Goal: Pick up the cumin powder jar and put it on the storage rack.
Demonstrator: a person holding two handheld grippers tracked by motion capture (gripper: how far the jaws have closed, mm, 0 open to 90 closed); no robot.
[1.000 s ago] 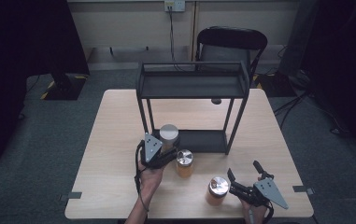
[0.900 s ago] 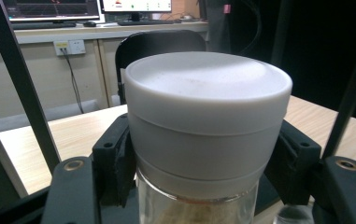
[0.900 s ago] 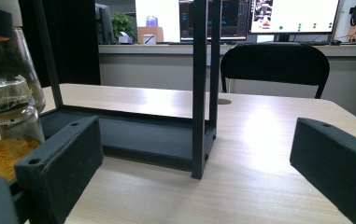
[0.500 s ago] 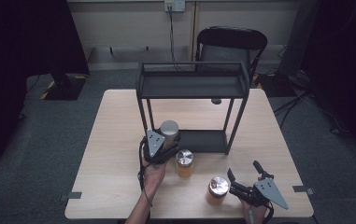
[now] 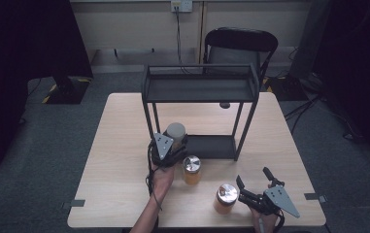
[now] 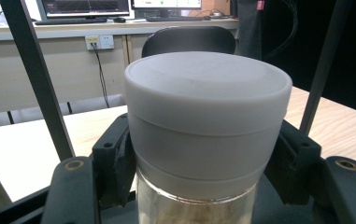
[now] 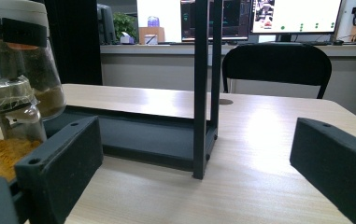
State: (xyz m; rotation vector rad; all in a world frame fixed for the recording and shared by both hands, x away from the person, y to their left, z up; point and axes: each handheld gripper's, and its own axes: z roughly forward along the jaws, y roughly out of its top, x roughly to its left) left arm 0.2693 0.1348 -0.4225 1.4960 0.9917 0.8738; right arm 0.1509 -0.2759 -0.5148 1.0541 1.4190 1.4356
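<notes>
On the wooden desk point(image 5: 124, 160), by the black rack point(image 5: 201, 90), the left hand-held gripper point(image 5: 173, 145) pinches a white-lidded glass jar point(image 6: 207, 126) just below its lid; rigid, smooth, probably breakable, so that high grip suits. The right hand-held gripper point(image 5: 253, 187) rests spread.

Upright glass jar point(image 6: 199, 154), grey lid, clamped at the rack's point(image 5: 199, 92) lower shelf.

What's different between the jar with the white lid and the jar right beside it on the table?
The white-lidded jar is clamped in the left tongs at the black rack; the middle jar stands free on the table. The first has a tall matt white cap, the second a shiny metal lid. The second holds orange powder, the first something browner. Both are clear jars.
</notes>
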